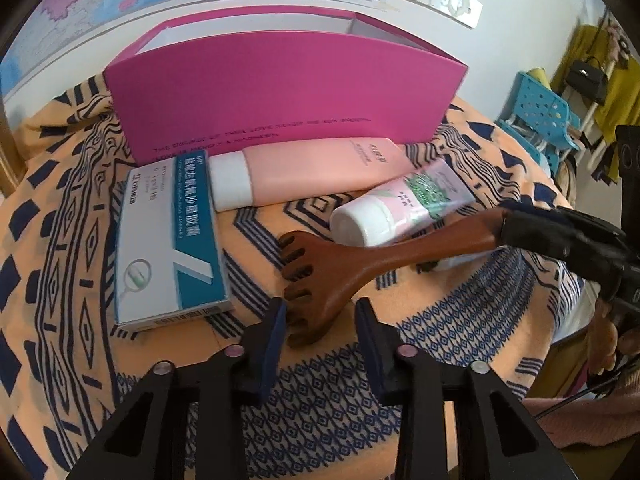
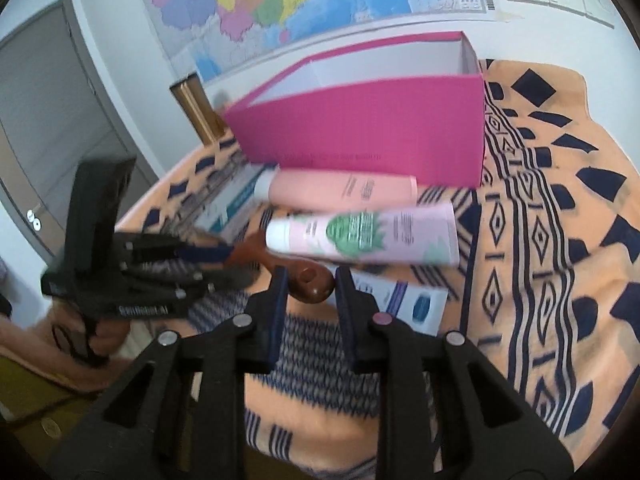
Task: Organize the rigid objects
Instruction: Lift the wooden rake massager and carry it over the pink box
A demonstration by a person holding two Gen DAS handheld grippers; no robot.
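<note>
A brown wooden scratcher [image 1: 340, 264] with a claw-shaped head lies across the patterned cloth. Its head sits between the blue pads of my left gripper [image 1: 320, 316], which are shut on its two sides. In the right wrist view, the rounded handle end with a hole [image 2: 314, 284] is clamped between the pads of my right gripper [image 2: 311, 292]. From the left wrist view, the right gripper [image 1: 520, 228] holds the handle slightly raised. The left gripper [image 2: 224, 256] shows at the left of the right wrist view, blurred.
An open magenta box [image 1: 280, 92] stands at the back. Before it lie a pink tube [image 1: 320, 168], a pale tube with green print [image 1: 400, 204] and a blue-and-white medicine box [image 1: 172, 240]. A white carton [image 2: 404, 304] lies under the handle. A blue chair [image 1: 540, 116] stands beyond the table.
</note>
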